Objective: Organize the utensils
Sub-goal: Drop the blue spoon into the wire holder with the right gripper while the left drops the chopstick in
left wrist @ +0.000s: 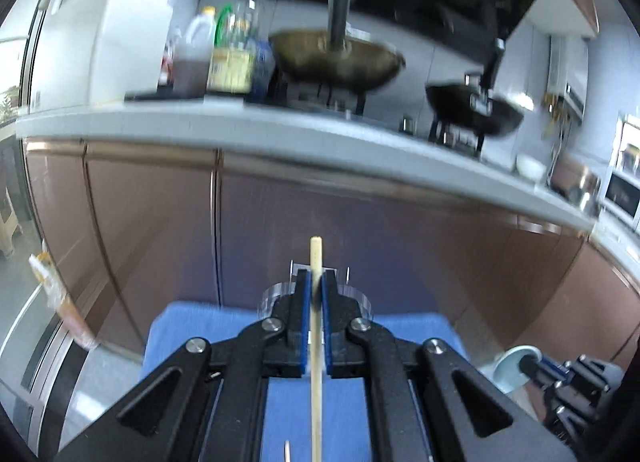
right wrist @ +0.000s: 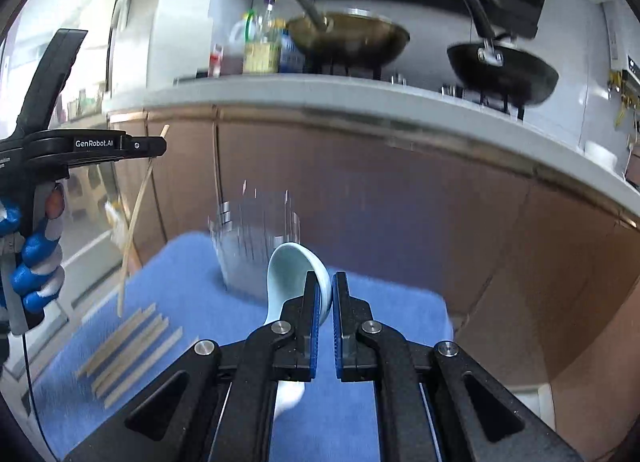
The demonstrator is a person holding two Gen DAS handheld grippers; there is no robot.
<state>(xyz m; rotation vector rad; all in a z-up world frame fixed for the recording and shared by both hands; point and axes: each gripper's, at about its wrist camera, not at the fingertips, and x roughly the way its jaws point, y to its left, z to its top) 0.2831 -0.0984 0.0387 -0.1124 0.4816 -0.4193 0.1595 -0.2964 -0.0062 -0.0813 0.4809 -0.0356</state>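
My left gripper [left wrist: 316,282] is shut on a wooden chopstick [left wrist: 316,326] that runs up between the blue pads, held above the blue cloth [left wrist: 192,326]. It also shows at the left of the right wrist view [right wrist: 154,146], with the chopstick [right wrist: 136,218] hanging down. My right gripper [right wrist: 326,282] is shut on the rim of a pale blue ceramic spoon [right wrist: 288,274], held over the cloth [right wrist: 380,310]. A clear holder [right wrist: 252,238] stands on the cloth just beyond the spoon. Several chopsticks [right wrist: 128,346] lie on the cloth at left.
A kitchen counter [left wrist: 240,122] with brown cabinet doors [left wrist: 152,206] runs across behind the cloth. On it stand two woks [right wrist: 352,38] and oil bottles [right wrist: 260,42]. The right gripper with the spoon shows at the lower right of the left wrist view [left wrist: 560,374].
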